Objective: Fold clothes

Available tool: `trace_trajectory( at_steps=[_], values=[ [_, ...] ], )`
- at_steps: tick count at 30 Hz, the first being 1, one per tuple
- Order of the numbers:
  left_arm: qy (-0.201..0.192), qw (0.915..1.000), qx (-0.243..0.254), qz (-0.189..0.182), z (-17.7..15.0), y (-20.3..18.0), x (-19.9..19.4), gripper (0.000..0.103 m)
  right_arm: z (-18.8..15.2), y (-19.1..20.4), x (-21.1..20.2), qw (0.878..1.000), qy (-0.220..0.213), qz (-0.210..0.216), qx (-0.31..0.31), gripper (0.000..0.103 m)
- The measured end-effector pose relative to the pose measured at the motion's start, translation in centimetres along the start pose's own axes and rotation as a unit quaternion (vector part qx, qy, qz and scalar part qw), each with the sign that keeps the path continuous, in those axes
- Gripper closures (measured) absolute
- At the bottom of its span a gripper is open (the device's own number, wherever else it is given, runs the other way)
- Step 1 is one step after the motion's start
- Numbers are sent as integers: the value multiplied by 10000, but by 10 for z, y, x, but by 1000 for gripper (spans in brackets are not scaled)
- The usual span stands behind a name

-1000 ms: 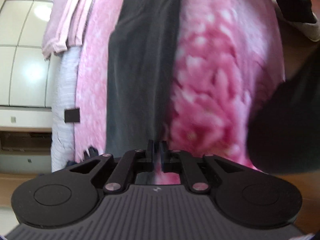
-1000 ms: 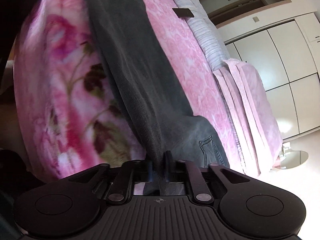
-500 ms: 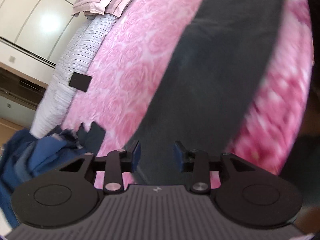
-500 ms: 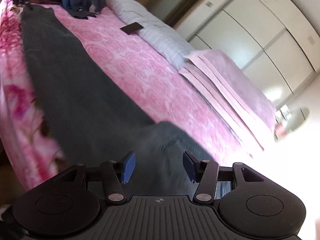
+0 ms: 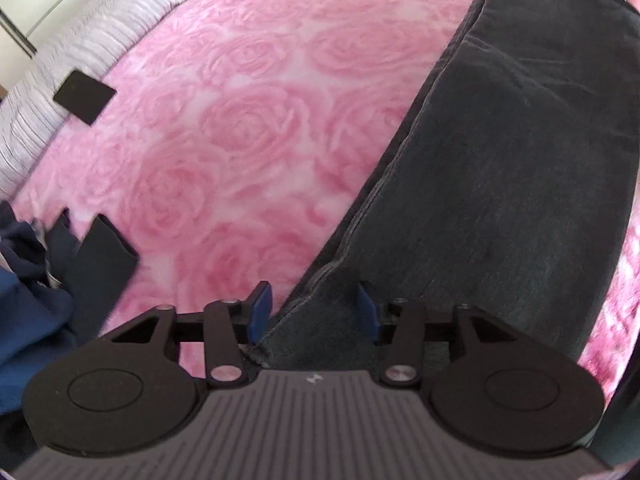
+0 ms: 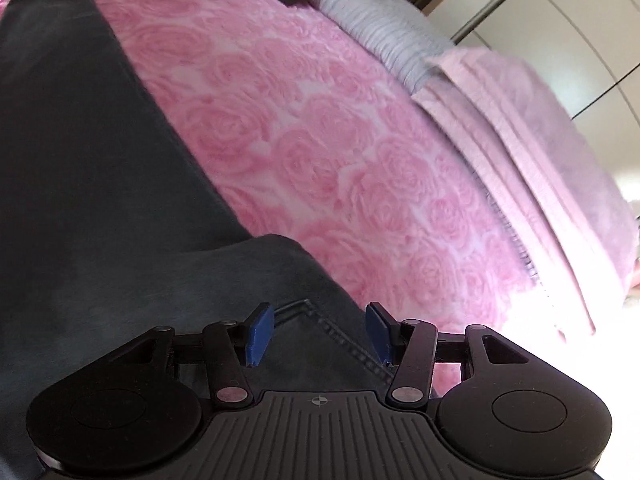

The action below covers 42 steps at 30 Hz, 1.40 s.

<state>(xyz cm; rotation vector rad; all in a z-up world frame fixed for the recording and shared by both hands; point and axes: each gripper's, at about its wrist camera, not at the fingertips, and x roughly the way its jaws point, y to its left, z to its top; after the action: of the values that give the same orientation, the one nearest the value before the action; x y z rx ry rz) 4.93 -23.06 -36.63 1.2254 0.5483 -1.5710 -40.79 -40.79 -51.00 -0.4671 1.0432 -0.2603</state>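
We saw the dark grey jeans (image 5: 500,160) laid out flat and long on the bed, over a pink rose-patterned blanket (image 5: 248,128). The left hand-held gripper (image 5: 312,308) hung over the hem end of the jeans, its jaws parted and closing, with the edge of the fabric lying below the gap and neither blue pad pressing on it. The right hand-held gripper (image 6: 318,330) hovered over the other end of the jeans (image 6: 80,168), above a stitched pocket (image 6: 336,340); its jaws stood apart and gripped nothing. A small black rectangular object (image 5: 85,98) lay at the far edge of the blanket, against a pale ribbed bedcover (image 5: 80,56). A heap of dark blue clothes (image 5: 28,280) sat beside the left gripper. A folded pale pink blanket (image 6: 532,152) lay near the right one.
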Motion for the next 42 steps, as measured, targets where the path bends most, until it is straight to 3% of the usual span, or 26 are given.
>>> trace_trajectory(
  at_steps=[2,8,13,17,19,23,24,30,32,35,37,42],
  values=[
    [100,9998,115,122,-1,-7,-1,99,-2,-5,4,9999,56,80,-58,51],
    [130,9981,390,449,-6,-21,-3,101,3,-23,14,9995,181,166,-217,51],
    [159,9973,462,545,-4,-24,1,101,3,-46,26,9969,427,625,-234,51],
    [146,9965,516,638,-4,-26,-1,101,4,-60,53,9890,757,1272,-78,52],
    [17,9958,431,806,-5,-24,-10,101,4,-66,63,9862,948,1353,88,92],
    [-235,9940,-78,1067,-13,-16,-22,100,1,-71,54,9919,702,1032,251,97],
    [-147,9940,-35,1084,-15,-18,-15,100,0,-73,54,9930,650,924,350,103],
    [106,9935,-50,1133,-13,-22,0,100,-3,-61,70,9919,881,772,493,103],
    [182,9924,58,1215,-11,-24,-1,97,-4,-60,61,9939,843,392,593,103],
    [219,9885,103,1495,-13,-28,-11,92,-7,-62,37,9923,741,-428,897,82],
    [188,9856,85,1677,-14,-32,-21,91,-13,-60,4,9871,531,-769,1300,41],
    [-260,9844,190,1730,-2,-59,-59,89,-42,-27,-86,9658,-181,-907,2422,38]
  ],
)
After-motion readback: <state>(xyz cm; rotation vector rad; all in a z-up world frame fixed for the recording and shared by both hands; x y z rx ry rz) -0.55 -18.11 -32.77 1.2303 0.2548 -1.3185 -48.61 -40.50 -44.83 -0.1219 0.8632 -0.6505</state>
